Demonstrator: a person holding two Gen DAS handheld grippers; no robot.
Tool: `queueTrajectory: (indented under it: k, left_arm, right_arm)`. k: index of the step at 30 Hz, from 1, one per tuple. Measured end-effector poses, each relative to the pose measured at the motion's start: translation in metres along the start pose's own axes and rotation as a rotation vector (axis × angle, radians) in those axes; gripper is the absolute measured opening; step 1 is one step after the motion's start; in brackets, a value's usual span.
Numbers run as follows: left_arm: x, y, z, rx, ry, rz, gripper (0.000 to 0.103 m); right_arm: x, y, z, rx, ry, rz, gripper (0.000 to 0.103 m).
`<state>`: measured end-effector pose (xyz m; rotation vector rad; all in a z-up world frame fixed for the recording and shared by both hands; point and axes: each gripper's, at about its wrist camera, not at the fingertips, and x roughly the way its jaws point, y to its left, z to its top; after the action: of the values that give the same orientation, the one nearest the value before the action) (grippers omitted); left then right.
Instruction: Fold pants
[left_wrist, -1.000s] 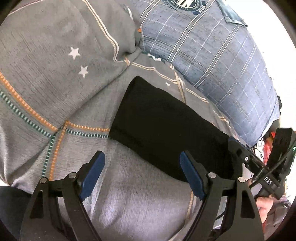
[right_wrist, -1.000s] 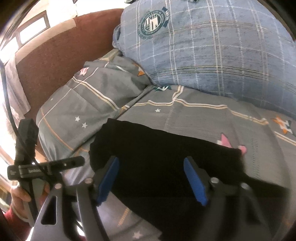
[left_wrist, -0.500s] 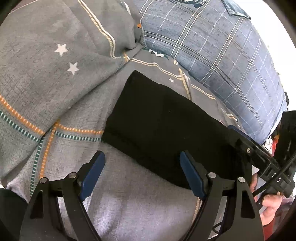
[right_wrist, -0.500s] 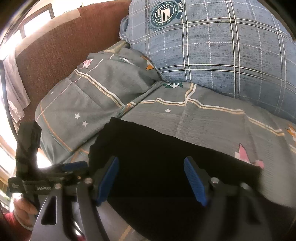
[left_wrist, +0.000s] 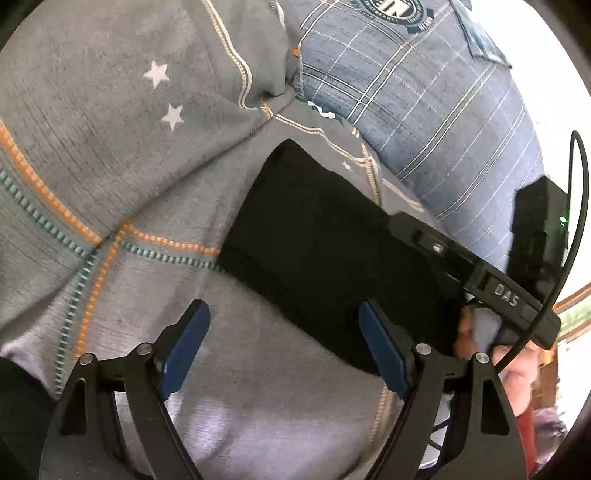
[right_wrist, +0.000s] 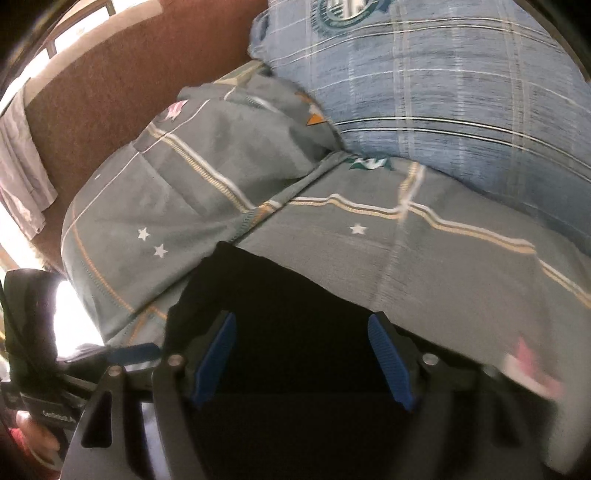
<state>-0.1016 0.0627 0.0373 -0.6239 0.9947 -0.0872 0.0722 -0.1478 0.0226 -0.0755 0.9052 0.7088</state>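
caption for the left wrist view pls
Open left gripper hovers at the edge of folded black pants on a grey star-print bedsheet.

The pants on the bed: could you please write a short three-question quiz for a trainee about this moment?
1. True or false: the left gripper is shut on the pants.
2. What colour are the pants? A grey, B black, C blue.
3. Fill in: behind the pants lies a blue checked ____.

Key: 1 false, both grippers stand open, the right gripper too; 2 B; 3 pillow.
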Motion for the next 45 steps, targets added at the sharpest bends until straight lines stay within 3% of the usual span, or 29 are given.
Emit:
queueTrajectory:
  k: [3, 7, 12, 17, 18, 20, 21, 22, 23, 26, 29, 32, 36, 40, 42, 44, 45]
  left_arm:
    - [0.004, -0.002, 0.001, -0.015, 0.005, -0.047, 0.087]
    - [0.011, -0.004, 0.001, -0.050, 0.045, -0.167, 0.088]
    - [0.018, -0.009, 0.005, -0.020, 0.017, -0.170, 0.089]
    - [0.024, -0.012, 0.012, 0.028, 0.007, -0.180, 0.090]
    - [0.024, -0.012, 0.012, 0.044, -0.002, -0.183, 0.089]
    - [0.022, -0.014, 0.011, 0.068, -0.024, -0.177, 0.078]
    - [0.022, -0.015, 0.010, 0.085, -0.026, -0.175, 0.056]
    - [0.020, -0.019, 0.010, 0.111, -0.023, -0.168, 0.032]
    - [0.016, -0.023, 0.009, 0.138, -0.035, -0.155, 0.028]
    - [-0.010, -0.046, 0.006, 0.232, -0.091, -0.216, 0.025]
    - [-0.040, -0.088, -0.002, 0.393, -0.145, -0.296, 0.025]
    - [-0.049, -0.135, -0.017, 0.552, -0.135, -0.393, 0.025]
    - [-0.015, -0.187, -0.045, 0.695, -0.022, -0.469, 0.025]
    - [0.051, -0.223, -0.080, 0.755, 0.171, -0.473, 0.025]
    - [0.066, -0.232, -0.096, 0.801, 0.201, -0.423, 0.026]
    - [0.061, -0.237, -0.100, 0.828, 0.221, -0.433, 0.038]
    - [0.055, -0.236, -0.098, 0.824, 0.246, -0.471, 0.050]
  right_arm:
    - [0.015, 0.006, 0.013, -0.020, 0.032, 0.042, 0.079]
    - [0.038, 0.008, 0.028, -0.076, 0.107, 0.076, 0.079]
    - [0.066, 0.006, 0.033, -0.146, 0.213, 0.067, 0.079]
    - [0.077, 0.006, 0.039, -0.124, 0.191, 0.122, 0.082]
    - [0.077, 0.005, 0.038, -0.117, 0.168, 0.121, 0.079]
    - [0.078, 0.006, 0.034, -0.119, 0.153, 0.124, 0.044]
    - [0.075, 0.007, 0.031, -0.116, 0.158, 0.130, 0.024]
    - [0.069, 0.007, 0.031, -0.107, 0.142, 0.137, 0.016]
    - [0.061, 0.007, 0.030, -0.103, 0.123, 0.144, 0.013]
    - [0.016, 0.005, 0.029, -0.079, 0.020, 0.150, 0.012]
    - [-0.047, -0.010, 0.028, -0.026, -0.111, 0.188, 0.012]
    - [-0.114, -0.033, 0.010, 0.033, -0.231, 0.192, 0.011]
    - [-0.175, -0.081, -0.040, 0.148, -0.324, 0.121, 0.011]
    - [-0.185, -0.133, -0.100, 0.327, -0.273, -0.052, 0.012]
    - [-0.192, -0.156, -0.128, 0.413, -0.252, -0.174, 0.016]
    - [-0.209, -0.170, -0.150, 0.486, -0.270, -0.187, 0.017]
    - [-0.216, -0.173, -0.157, 0.505, -0.290, -0.170, 0.021]
